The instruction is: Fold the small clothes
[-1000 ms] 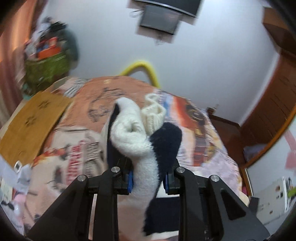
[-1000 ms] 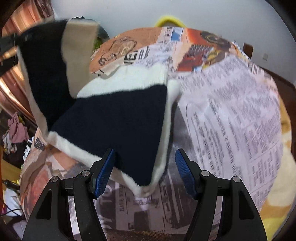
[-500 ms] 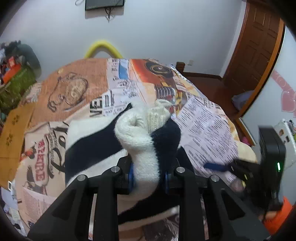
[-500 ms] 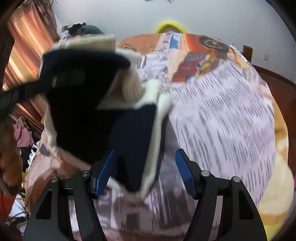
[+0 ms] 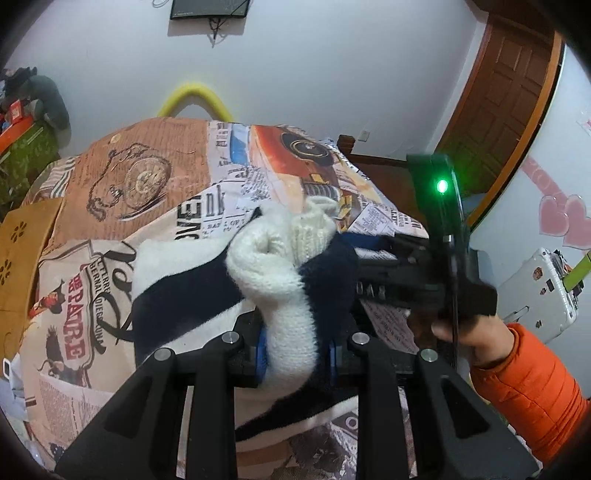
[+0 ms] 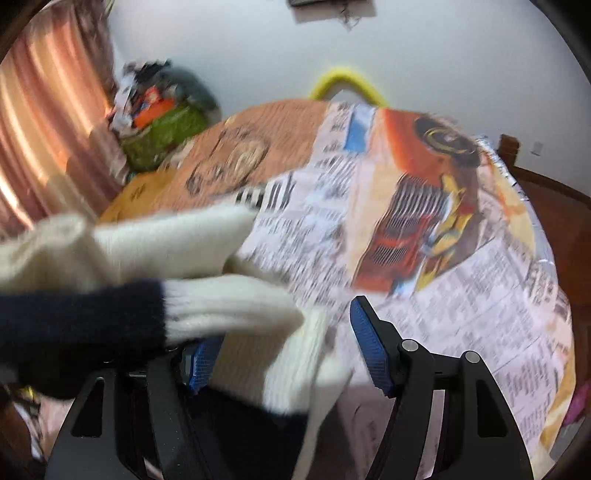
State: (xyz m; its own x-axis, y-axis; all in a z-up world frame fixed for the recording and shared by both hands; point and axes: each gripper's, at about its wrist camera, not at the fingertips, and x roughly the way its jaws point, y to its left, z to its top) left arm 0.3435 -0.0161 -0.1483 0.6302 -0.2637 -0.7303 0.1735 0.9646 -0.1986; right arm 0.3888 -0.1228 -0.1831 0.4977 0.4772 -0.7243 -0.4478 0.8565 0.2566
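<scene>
Sweater [image 5: 273,273] pinched in left tool [image 5: 295,354] (bunched) — over bed [image 5: 147,177].

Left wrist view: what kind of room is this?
Likely a home bedroom: a bed under a newspaper-print bedspread, a wooden door, a curtain, and a wall-mounted screen.

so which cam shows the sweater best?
Left wrist. The sweater is sharp there, navy and cream stripes spread on the bed, a bunch pinched in the left tool. Right wrist shows it blurred, close, partly cropped.
</scene>
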